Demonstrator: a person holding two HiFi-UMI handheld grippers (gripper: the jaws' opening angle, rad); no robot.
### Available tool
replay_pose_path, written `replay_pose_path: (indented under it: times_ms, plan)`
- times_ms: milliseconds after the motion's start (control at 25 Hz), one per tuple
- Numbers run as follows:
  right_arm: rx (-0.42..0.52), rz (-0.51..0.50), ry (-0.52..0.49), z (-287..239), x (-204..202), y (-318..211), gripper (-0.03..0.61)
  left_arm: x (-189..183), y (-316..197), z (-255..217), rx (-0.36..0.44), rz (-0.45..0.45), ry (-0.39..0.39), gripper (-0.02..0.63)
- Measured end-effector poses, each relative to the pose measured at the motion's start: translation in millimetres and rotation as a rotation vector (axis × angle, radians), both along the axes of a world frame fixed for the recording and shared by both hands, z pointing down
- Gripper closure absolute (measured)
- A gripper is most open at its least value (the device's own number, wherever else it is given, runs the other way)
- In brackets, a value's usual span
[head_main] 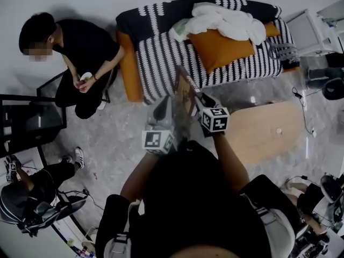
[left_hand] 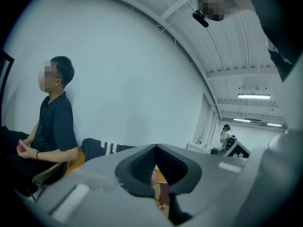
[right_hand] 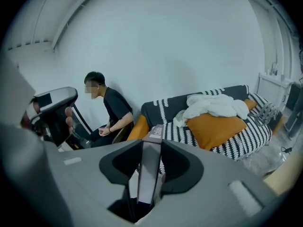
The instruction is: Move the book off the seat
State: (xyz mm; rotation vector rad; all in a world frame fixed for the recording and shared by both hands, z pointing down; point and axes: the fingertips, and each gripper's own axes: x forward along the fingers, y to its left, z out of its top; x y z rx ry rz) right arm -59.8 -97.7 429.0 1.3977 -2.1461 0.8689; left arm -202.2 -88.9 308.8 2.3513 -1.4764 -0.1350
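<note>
The black-and-white striped sofa (head_main: pixel 166 52) stood on the pale marbled floor (head_main: pixel 113 138). An orange cushion (head_main: pixel 220 47) lay on its seat toward the right end, leaning against the backrest. A crumpled white blanket (head_main: pixel 226 20) lay along the sofa's back edge, draped partly over the cushion's top. An orange bolster (head_main: pixel 130 69) stood against the sofa's left end. On the floor near the front edge of the sofa's right half stood a low oval wooden table (head_main: pixel 263 130). One small pale thing (head_main: pixel 278 131), too small to identify, lay near the table's right end. A dark cable (head_main: pixel 301 109) trailed over the floor just past that end.
</note>
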Motion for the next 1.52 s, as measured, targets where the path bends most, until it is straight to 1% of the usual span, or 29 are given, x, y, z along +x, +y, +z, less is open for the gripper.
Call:
replay_pose_path:
  times_ms: [160,360,600,880,1000,1080,1200,1320,1520]
  plan:
    - [0.014,-0.02,0.002,-5.4,17.8,29.2,0.439,19.9,34.6,-5.1,0.031,0.004,0.005,0.607]
    - [0.013,-0.032,0.008,-9.1,26.4,45.6,0.439,26.1,49.7,-5.8,0.016,-0.009,0.011,0.607]
    - [-0.001,-0.038,0.02,-2.1,32.2,58.8,0.439,31.7,47.8,-11.1,0.039,0.02,-0.02,0.607]
    - [-0.001,-0.015,0.022,-2.8,41.6,65.8,0.44,45.3,51.3,-17.9,0.057,0.072,-0.03,0.608]
    - [0.004,-0.012,0.019,-3.2,41.9,65.4,0.439,49.1,53.1,-14.8,0.055,0.087,-0.022,0.608]
    - [0.005,-0.014,0.019,-3.6,43.1,64.6,0.44,51.2,53.0,-14.3,0.054,0.088,-0.023,0.609]
    - [0.008,-0.016,0.022,-4.8,44.7,61.2,0.439,51.3,50.0,-16.9,0.065,0.079,-0.048,0.611]
    - [0.007,-0.017,0.025,-5.9,46.7,62.9,0.44,47.2,49.2,-16.2,0.053,0.046,-0.017,0.609]
    - [0.012,-0.01,0.027,-6.2,51.1,65.7,0.44,51.8,50.2,-14.6,0.058,0.054,-0.011,0.609]
